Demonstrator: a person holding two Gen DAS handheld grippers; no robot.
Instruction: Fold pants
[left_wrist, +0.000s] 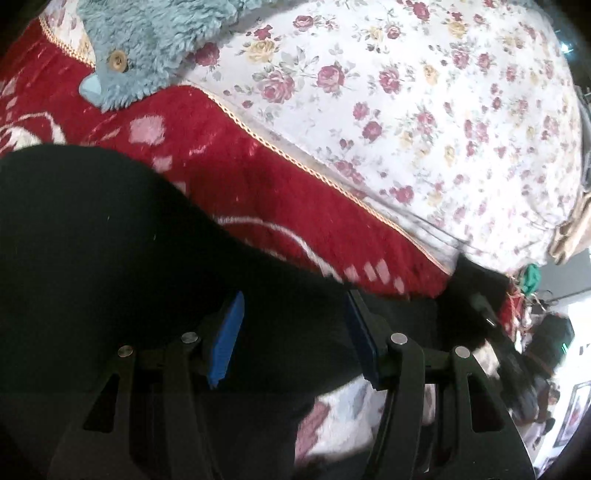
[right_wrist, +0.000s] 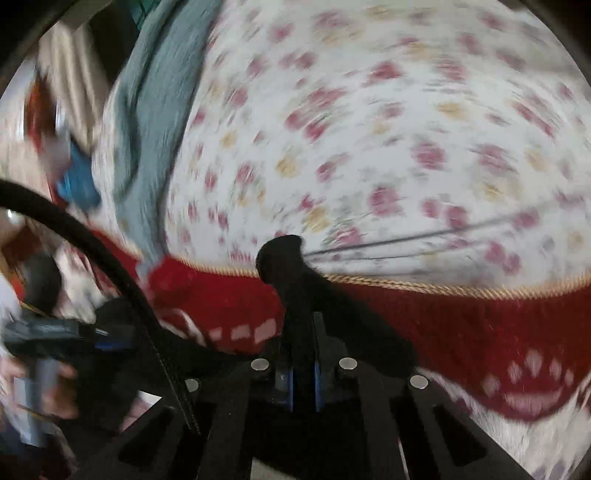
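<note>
The black pants (left_wrist: 110, 258) lie on the red blanket (left_wrist: 258, 184), the right gripper (right_wrist: 303, 384) pinching a bunched edge to lift a fold, the left gripper (left_wrist: 291, 339) hovering part-open and empty above the cloth.

The right wrist view was smeared with motion blur: the flowers on the floral sheet (right_wrist: 369, 129) beyond the right gripper (right_wrist: 303, 384) were streaks. Black pants (right_wrist: 295, 288) cloth filled the space between its pads, hiding their tips. To its left, the left gripper (right_wrist: 107, 338) and the hand (right_wrist: 55, 391) holding it were too blurred to read. In the left wrist view, the plush toy (left_wrist: 147, 48) far ahead of the left gripper was cut by the top edge, and the pants ran off the left edge.
</note>
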